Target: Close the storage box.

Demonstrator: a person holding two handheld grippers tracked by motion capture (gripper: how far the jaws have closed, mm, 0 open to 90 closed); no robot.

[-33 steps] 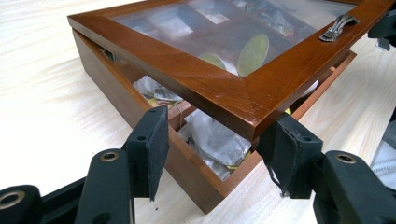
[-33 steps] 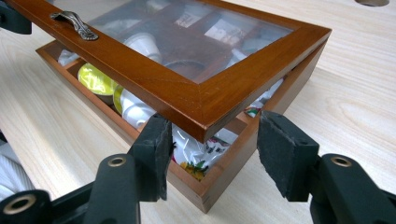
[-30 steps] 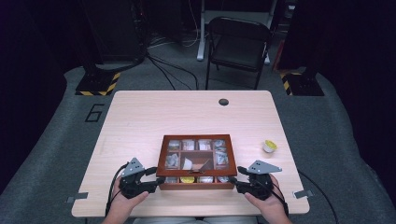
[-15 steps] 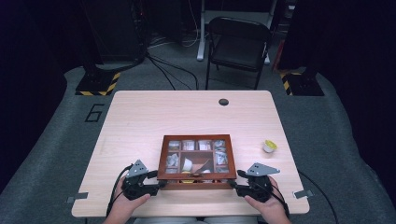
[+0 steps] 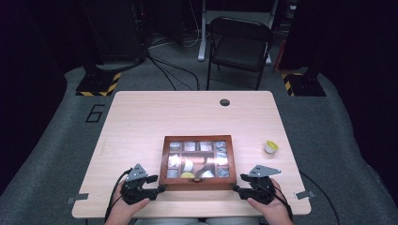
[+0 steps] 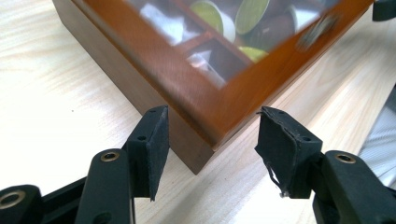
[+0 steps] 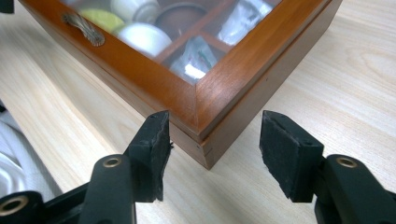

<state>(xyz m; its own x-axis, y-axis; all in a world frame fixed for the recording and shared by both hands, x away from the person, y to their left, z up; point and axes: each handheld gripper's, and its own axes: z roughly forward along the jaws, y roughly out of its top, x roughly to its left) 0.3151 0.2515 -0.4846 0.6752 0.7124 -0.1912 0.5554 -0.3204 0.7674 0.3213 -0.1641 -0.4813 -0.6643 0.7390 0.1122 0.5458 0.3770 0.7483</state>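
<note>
A brown wooden box (image 5: 197, 183) with a glass lid stands near the table's front edge, its compartments holding capsules and sachets. My left gripper (image 5: 157, 190) is open at the box's near left corner. In the left gripper view the gripper (image 6: 210, 140) has that corner of the box (image 6: 154, 70) between its jaws, apart from both pads, and the lid looks blurred. My right gripper (image 5: 237, 190) is open at the near right corner. In the right gripper view the gripper (image 7: 215, 140) straddles that corner of the box (image 7: 154, 79) without touching it. The lid lies down on the base there.
A small yellow-topped capsule (image 5: 271, 146) sits on the table right of the box. A metal handle (image 7: 84, 28) is fixed to the box's front. The table (image 5: 187, 112) has a cable hole (image 5: 225, 102) at the back. A folding chair (image 5: 239, 44) stands beyond it.
Both grippers have shifted slightly toward the table's front edge, staying at the box's near corners. The box stays where it was.
</note>
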